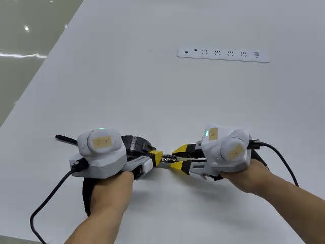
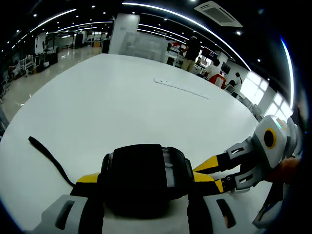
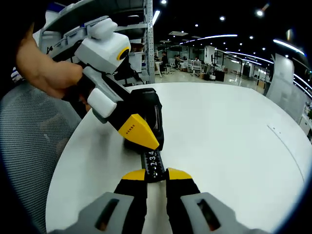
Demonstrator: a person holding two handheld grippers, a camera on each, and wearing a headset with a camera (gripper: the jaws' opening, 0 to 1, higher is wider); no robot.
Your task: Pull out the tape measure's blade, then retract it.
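Black-cased tape measure (image 2: 141,165) sits clamped in the left gripper's (image 2: 146,187) jaws low over the white workbench (image 1: 152,91), while the right gripper (image 3: 155,176) pinches the blade (image 3: 152,160) tip, barely drawn out, so most pulling and all retracting lie ahead

Head view looks down; facing gripper views share the tape measure (image 2: 142,176)

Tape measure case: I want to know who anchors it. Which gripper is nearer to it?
Left. The left gripper clamps the black case between its jaws; the right gripper pinches the blade just outside the case, not touching it.
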